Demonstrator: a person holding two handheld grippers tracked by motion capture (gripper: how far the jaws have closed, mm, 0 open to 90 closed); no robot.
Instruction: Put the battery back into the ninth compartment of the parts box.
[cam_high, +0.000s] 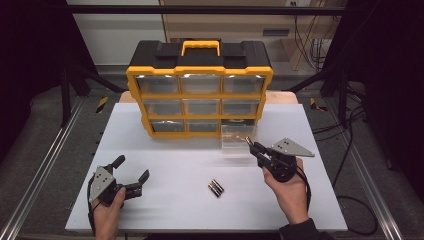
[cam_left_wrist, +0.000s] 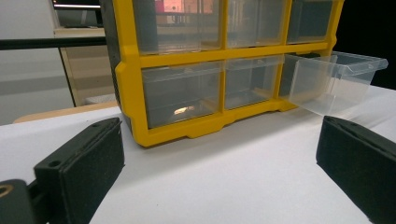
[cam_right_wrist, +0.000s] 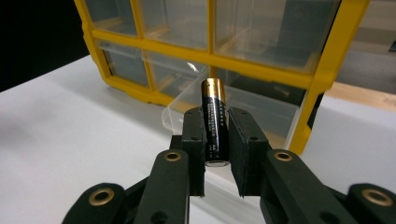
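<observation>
A yellow and black organizer (cam_high: 200, 90) with clear drawers stands at the back of the white table (cam_high: 165, 165). Its bottom right drawer (cam_high: 237, 140) is pulled out (cam_left_wrist: 336, 77). My right gripper (cam_high: 251, 145) hangs just in front of that drawer, shut on a black and gold battery (cam_right_wrist: 215, 121) that stands up between the jaws. Two more batteries (cam_high: 216, 188) lie side by side on the table, to the left of the right hand. My left gripper (cam_high: 132, 170) rests at the front left, open, with nothing between its fingers (cam_left_wrist: 79, 168).
The organizer's yellow frame (cam_left_wrist: 177, 130) and other drawers are closed. Metal rails run along both sides of the table, and cables hang at the right.
</observation>
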